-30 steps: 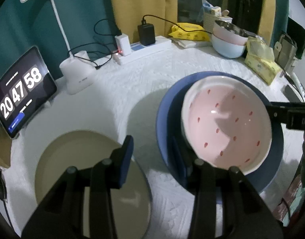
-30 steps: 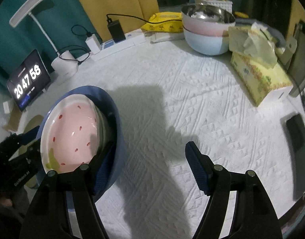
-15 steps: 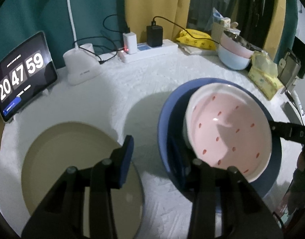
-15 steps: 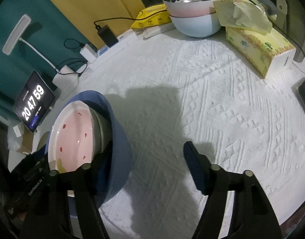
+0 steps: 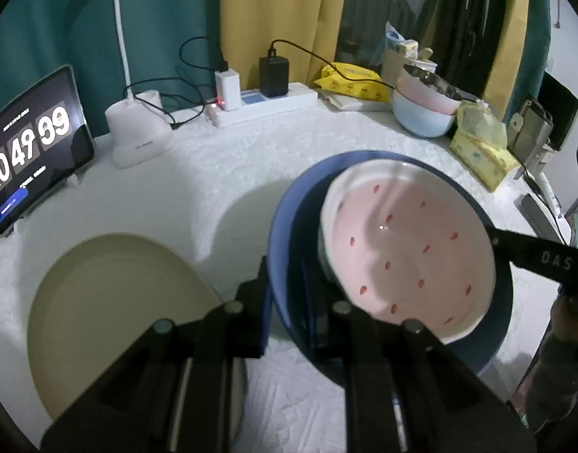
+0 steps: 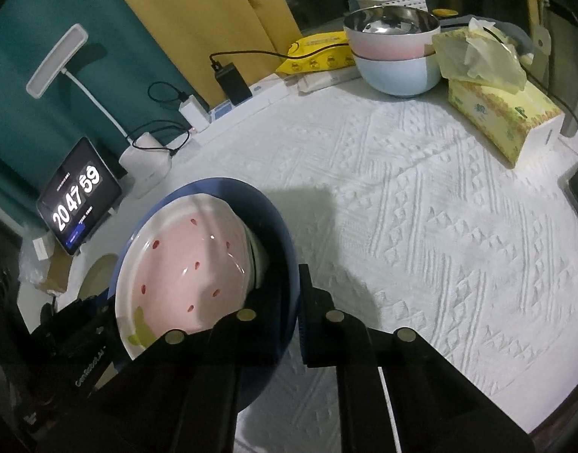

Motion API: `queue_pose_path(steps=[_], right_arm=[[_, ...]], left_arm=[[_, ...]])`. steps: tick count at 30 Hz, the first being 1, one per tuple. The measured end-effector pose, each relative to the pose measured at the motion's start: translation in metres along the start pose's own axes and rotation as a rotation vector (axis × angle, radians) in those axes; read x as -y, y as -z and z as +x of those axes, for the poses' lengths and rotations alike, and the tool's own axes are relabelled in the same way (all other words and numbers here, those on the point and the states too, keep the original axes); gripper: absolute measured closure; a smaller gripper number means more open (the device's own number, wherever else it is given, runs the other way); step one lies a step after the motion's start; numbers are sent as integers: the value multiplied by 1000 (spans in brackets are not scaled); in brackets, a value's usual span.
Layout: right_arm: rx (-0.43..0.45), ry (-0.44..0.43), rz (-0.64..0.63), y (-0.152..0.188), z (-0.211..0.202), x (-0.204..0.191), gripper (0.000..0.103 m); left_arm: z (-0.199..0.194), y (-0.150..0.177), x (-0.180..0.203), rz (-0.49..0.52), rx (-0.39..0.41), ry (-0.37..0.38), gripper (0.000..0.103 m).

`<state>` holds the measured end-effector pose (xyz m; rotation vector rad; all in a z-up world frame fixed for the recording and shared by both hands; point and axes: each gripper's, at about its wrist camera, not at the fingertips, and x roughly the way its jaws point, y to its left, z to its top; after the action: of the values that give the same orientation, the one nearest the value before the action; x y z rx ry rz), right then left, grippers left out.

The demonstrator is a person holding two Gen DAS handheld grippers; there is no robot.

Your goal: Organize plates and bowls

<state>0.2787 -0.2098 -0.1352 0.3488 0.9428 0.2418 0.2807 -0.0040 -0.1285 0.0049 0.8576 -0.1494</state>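
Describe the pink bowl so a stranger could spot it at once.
Start at the white tablecloth, then find the big blue bowl that both grippers clamp by its rim. The pink bowl sits tilted inside it: white rim, pink inside with red specks, unlike the plain stacked bowls at the back.

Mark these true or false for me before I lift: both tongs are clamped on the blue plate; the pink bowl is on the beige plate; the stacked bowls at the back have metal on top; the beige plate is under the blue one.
1. Both tongs, left tongs and right tongs, are clamped on the blue plate rim. True.
2. The pink bowl sits on the beige plate. False: it sits in the blue plate.
3. The stacked bowls have a metal one on top. True.
4. The beige plate lies under the blue plate. False: it lies beside it on the tablecloth.
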Motion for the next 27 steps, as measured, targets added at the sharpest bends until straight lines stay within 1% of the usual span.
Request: queue_pose_path(steps=[2, 14, 27], right_arm=[[7, 3, 9, 1, -1, 0, 95], [14, 14, 23, 3, -8, 1, 95], [43, 14, 22, 5, -24, -4, 95]], left_arm=[[-1, 0, 1, 4, 2, -8, 90], [-4, 3, 4, -4, -11, 13, 91], [-19, 2, 11, 2, 13, 17, 91]])
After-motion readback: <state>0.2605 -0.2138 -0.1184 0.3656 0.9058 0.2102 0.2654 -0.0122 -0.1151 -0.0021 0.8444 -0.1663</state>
